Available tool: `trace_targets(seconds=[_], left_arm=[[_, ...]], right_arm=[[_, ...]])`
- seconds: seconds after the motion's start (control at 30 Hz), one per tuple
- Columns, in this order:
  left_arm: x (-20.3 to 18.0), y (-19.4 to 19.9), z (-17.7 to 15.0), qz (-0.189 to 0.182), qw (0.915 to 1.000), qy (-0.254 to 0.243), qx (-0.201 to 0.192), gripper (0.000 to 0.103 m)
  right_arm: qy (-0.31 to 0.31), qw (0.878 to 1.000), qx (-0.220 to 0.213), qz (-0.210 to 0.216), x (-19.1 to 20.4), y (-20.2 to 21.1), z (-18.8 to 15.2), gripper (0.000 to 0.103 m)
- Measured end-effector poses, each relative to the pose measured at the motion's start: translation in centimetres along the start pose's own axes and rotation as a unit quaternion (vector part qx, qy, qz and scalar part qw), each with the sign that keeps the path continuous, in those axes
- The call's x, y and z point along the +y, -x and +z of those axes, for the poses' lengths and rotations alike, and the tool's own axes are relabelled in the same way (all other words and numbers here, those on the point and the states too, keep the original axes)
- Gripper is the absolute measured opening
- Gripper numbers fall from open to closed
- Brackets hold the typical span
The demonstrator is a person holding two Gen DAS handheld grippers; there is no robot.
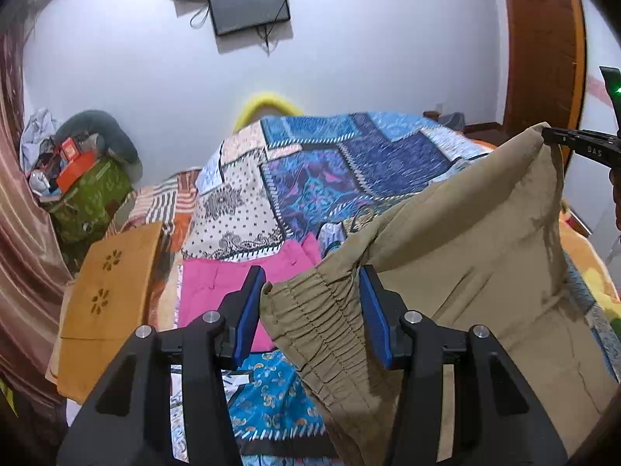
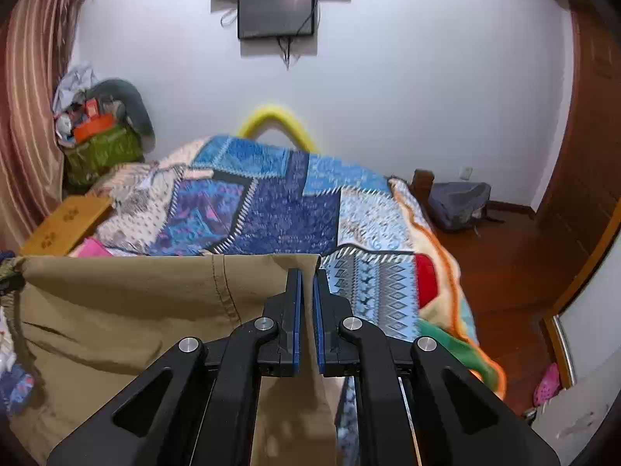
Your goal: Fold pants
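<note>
Khaki pants with a gathered elastic waistband hang in the air above the bed. My left gripper is open, and the waistband end sits between its blue pads without being pinched. My right gripper is shut on the top edge of the pants and holds them up; it also shows at the right edge of the left wrist view, gripping the raised corner. The cloth stretches between the two grippers.
The bed carries a blue patchwork blanket. A pink garment lies on it under the left gripper. A wooden board stands at the left, with a green bag of clutter behind. A grey backpack sits on the wooden floor at the right.
</note>
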State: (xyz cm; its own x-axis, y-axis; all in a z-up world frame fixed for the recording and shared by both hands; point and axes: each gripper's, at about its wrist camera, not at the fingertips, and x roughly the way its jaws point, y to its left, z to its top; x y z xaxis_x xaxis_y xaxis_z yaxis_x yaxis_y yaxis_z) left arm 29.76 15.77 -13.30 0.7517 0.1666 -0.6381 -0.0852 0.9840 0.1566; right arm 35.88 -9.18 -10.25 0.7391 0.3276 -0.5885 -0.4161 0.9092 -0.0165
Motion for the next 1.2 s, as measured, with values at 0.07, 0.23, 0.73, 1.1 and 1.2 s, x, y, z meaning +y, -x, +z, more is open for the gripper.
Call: trace_targets(seconds=[0.07,0.23,0.73,1.1,1.2], left_arm=[[-0.5,2.0,-0.2,-0.003,0.9999,-0.006,-0.01,0.05],[-1.6,5.8,-1.5,-0.008,0.9995,-0.021,-0.021,0.05],[-3.8,10.4,-11.4,-0.051,0.9982,-0.022,0.023,0.05],[-5.4,11.2,-17.6,-0.061,0.9948,-0.038,0.072,0.053],[-5.2,11.2,-18.7,-0.055,0.9939,-0.035,0.089,0.053]], right_arm=[[0.001,1.0,-0.008,-0.001,-0.2,2.0,-0.1,0.005],[-0.006,1.0,-0.024,0.003,-0.5,6.9,-1.3,0.005],[-0.029,0.999,0.028,0.026,0.5,14.9,-12.9,0.004],[-0.088,0.99,0.106,0.022,0.4,15.2,-23.3,0.004],[-0.096,0.988,0.121,0.01,0.2,15.7,-24.9,0.004]])
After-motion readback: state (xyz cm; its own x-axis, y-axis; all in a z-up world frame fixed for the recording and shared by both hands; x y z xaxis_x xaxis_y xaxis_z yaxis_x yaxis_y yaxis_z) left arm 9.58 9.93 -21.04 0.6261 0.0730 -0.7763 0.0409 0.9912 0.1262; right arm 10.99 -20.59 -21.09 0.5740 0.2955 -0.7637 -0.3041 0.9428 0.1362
